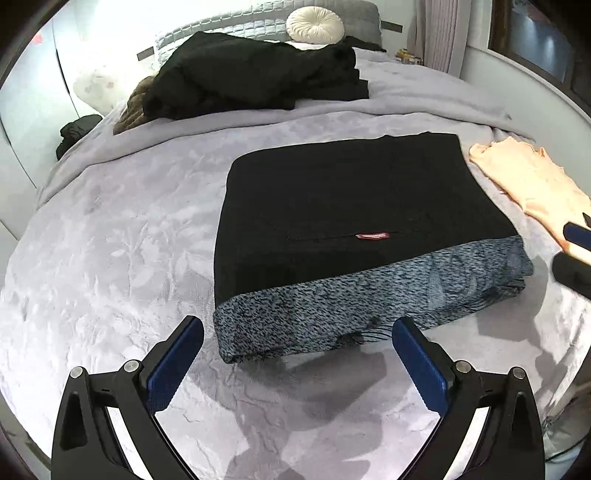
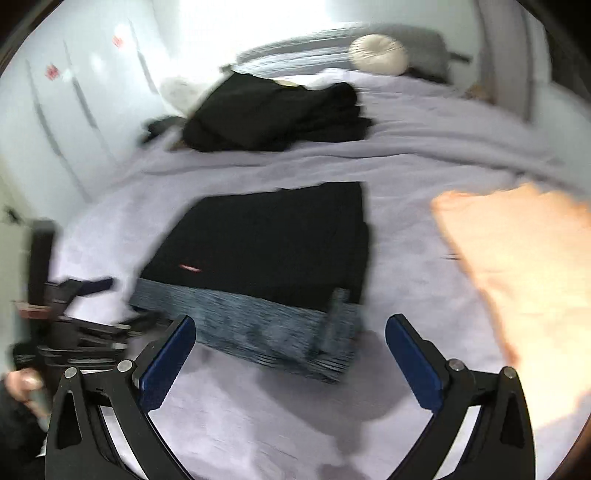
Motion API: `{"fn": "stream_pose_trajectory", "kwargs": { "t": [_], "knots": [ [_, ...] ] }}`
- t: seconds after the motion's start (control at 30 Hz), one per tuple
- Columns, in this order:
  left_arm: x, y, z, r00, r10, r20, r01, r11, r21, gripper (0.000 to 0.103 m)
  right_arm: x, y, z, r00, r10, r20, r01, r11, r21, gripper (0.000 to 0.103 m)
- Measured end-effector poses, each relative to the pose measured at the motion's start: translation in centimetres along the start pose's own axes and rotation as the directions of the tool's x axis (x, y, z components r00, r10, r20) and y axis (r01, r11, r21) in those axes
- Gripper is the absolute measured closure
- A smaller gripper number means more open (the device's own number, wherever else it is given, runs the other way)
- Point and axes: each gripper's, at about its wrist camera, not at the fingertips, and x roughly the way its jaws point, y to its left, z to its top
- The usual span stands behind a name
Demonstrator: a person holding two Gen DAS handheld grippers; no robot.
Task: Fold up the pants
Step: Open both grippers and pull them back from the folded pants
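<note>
Pants (image 1: 354,221) folded into flat rectangle on grey blanket (image 1: 110,258), heathered waistband nearest. Left gripper (image 1: 297,338) fingers spread, empty. Right gripper (image 2: 290,334) likewise spread, empty. Peach garment (image 1: 532,184) beside.

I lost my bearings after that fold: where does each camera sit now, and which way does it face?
Left wrist: behind the open left tongs, looking over the folded pants toward the headboard; the right tongs' tip shows at right.
Right wrist: behind the open right tongs, same heading, blurred; the left tongs and a hand show at left.
Shared: pants, peach garment, black pile, round cushion.
</note>
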Motion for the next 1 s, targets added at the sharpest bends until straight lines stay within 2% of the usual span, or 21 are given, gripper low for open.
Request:
{"fn": "stream_pose_trajectory", "kwargs": {
  "t": [0.13, 0.23, 0.3, 0.47, 0.67, 0.77, 1.0],
  "knots": [
    [0.3, 0.3, 0.0, 0.999, -0.019, -0.028, 0.018, 0.999, -0.038, 0.001, 0.6, 0.2, -0.4, 0.998, -0.015, -0.054, 0.017, 0.999, 0.037, 0.000],
    [0.5, 0.5, -0.2, 0.999, -0.008, -0.037, 0.006, 0.999, -0.049, 0.001, 1.3, 0.7, -0.6, 0.992, -0.086, -0.089, 0.089, 0.996, 0.023, 0.000],
    [0.4, 0.5, -0.4, 0.999, -0.008, -0.041, 0.006, 0.999, -0.052, 0.001, 1.6, 0.8, -0.6, 0.989, -0.106, -0.106, 0.109, 0.994, 0.026, 0.000],
    [0.4, 1.1, -0.5, 0.998, -0.041, -0.049, 0.037, 0.996, -0.080, 0.001, 1.7, 1.1, -0.7, 0.987, -0.113, -0.119, 0.118, 0.992, 0.039, 0.000],
    [0.4, 0.6, -0.9, 0.998, 0.036, -0.045, -0.038, 0.998, -0.050, 0.001, 2.2, 1.1, -0.8, 0.983, -0.123, -0.135, 0.129, 0.991, 0.038, 0.000],
    [0.6, 0.4, -1.2, 0.998, 0.011, -0.066, -0.014, 0.999, -0.040, 0.001, 2.6, 1.2, -0.9, 0.981, -0.130, -0.146, 0.136, 0.990, 0.033, 0.000],
    [-0.1, -0.4, -1.8, 1.000, -0.004, -0.023, 0.004, 1.000, -0.017, 0.001, 2.8, 1.5, -1.2, 0.979, -0.138, -0.149, 0.148, 0.987, 0.057, 0.000]
  ]
}}
